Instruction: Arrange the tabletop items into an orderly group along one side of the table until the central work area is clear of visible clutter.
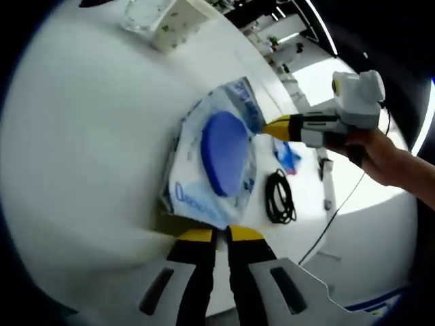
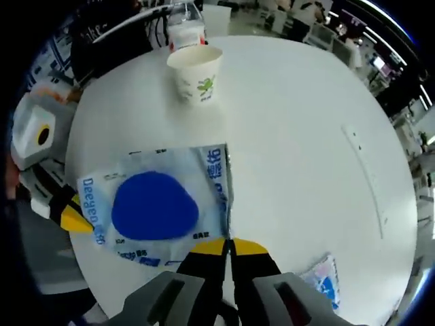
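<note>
The wet-wipes pack (image 2: 155,207), pale with a blue oval lid, lies flat on the white tabletop (image 2: 299,136). The right gripper (image 2: 228,248) has its jaws together on the pack's near edge, and the left gripper (image 1: 219,236) pinches the opposite edge. Beyond the pack stands a paper cup (image 2: 197,73); a coiled black cable (image 1: 279,198) lies beside it.

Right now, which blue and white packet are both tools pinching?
The big packet with the round blue lid, pinched by both tools at opposite edges. The small packet lies untouched.
</note>
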### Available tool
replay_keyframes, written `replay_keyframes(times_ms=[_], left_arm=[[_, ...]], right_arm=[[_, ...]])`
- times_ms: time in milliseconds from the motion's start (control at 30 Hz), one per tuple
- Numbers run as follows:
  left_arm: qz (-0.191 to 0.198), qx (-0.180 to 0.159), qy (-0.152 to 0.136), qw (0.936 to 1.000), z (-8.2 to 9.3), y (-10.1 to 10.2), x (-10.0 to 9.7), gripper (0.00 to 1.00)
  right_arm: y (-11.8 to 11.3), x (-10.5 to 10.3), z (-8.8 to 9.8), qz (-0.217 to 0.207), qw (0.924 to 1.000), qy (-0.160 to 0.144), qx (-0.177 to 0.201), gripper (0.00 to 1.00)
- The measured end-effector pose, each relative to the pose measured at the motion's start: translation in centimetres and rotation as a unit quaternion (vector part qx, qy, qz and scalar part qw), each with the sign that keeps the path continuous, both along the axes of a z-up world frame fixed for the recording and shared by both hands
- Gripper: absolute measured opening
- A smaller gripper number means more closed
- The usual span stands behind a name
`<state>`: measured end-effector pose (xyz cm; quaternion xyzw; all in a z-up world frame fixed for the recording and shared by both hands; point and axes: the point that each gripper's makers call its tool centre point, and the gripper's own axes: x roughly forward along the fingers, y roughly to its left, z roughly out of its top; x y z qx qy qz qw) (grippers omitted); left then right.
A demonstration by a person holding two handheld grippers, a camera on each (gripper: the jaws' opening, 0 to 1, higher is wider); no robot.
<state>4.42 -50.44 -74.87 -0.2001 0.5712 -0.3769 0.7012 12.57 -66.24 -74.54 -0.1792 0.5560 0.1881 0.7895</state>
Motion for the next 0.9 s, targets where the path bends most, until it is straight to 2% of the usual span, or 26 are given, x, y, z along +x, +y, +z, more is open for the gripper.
replay_keyframes(times_ms=[167, 267, 500, 567, 900], left_arm=[[-0.005, 0.03, -0.047, 0.9984, -0.4, 1.5, 1.6, 0.0], [0.0, 0.037, -0.054, 0.9979, -0.2, 2.4, 2.1, 0.0], [0.003, 0.063, -0.089, 0.994, -0.1, 4.3, 3.7, 0.0], [0.004, 0.068, -0.097, 0.993, -0.1, 4.6, 4.2, 0.0], [0.015, 0.079, -0.12, 0.9895, -0.4, 5.6, 6.6, 0.0]], right_arm=[[0.8, -1.9, 0.2, -0.068, 0.9971, -0.002, 0.035, 0.0], [1.5, -3.1, 0.3, -0.105, 0.9928, -0.007, 0.057, 0.0], [3.4, -5.2, 0.1, -0.149, 0.9845, -0.011, 0.092, 0.0], [3.8, -5.7, 0.1, -0.148, 0.9841, -0.011, 0.098, 0.0], [6.0, -8.5, -0.6, -0.179, 0.974, -0.014, 0.137, 0.0]])
